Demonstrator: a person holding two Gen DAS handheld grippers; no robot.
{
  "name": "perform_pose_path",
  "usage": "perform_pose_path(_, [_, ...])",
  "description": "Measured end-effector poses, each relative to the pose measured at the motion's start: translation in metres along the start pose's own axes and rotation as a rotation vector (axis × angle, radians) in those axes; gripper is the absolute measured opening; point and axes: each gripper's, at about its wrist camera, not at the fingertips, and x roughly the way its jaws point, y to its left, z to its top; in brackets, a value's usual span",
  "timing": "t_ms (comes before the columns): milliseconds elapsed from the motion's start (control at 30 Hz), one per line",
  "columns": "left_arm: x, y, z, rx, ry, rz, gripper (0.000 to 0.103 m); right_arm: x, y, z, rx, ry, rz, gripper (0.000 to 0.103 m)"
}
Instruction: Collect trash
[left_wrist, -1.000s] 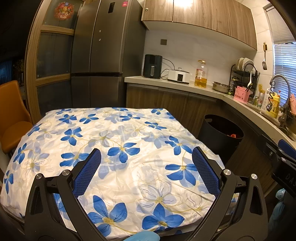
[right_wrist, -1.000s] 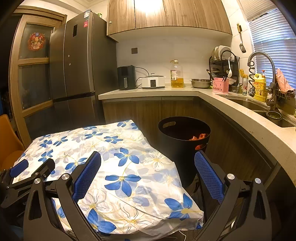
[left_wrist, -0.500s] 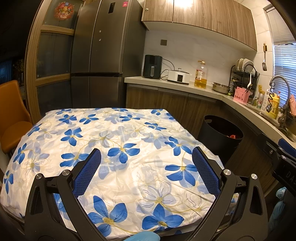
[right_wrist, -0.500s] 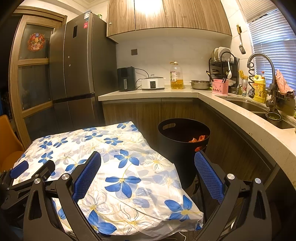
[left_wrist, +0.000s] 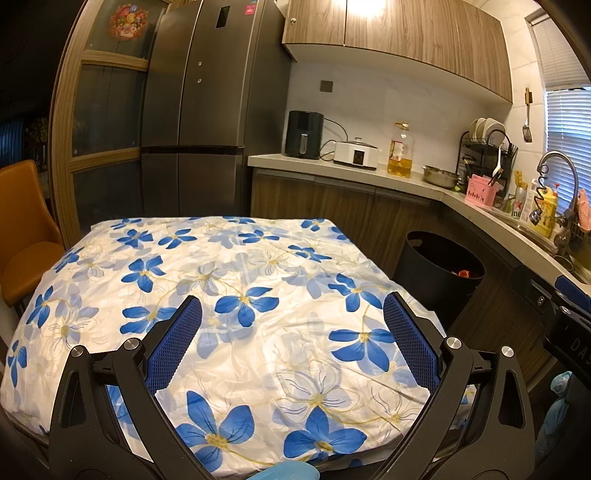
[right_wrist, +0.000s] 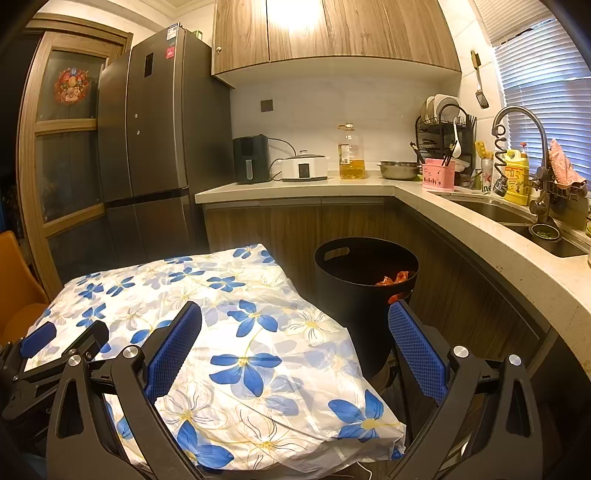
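A black round bin (right_wrist: 364, 288) stands on the floor right of the table, with red-orange trash (right_wrist: 393, 278) inside; it also shows in the left wrist view (left_wrist: 439, 273). My left gripper (left_wrist: 291, 332) is open and empty over the near part of the table with the blue-flower cloth (left_wrist: 221, 280). My right gripper (right_wrist: 293, 336) is open and empty over the table's right corner (right_wrist: 258, 350), short of the bin. I see no loose trash on the cloth.
A counter (right_wrist: 461, 218) with sink (right_wrist: 517, 221), dish rack, oil bottle (right_wrist: 350, 153) and appliances runs along the back and right. A dark fridge (left_wrist: 207, 110) stands behind. An orange chair (left_wrist: 26, 236) is at the left. A narrow floor gap separates table, bin and cabinets.
The right wrist view has risen slightly. The left gripper has not visibly moved. Both grippers stay open.
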Motion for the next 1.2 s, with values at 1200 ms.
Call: perform_pose_path(1200, [-0.0003,-0.0045,-0.0005,0.017,0.003,-0.019,0.081,-0.0022,0.0026,0.0001,0.011,-0.001,-0.009,0.097])
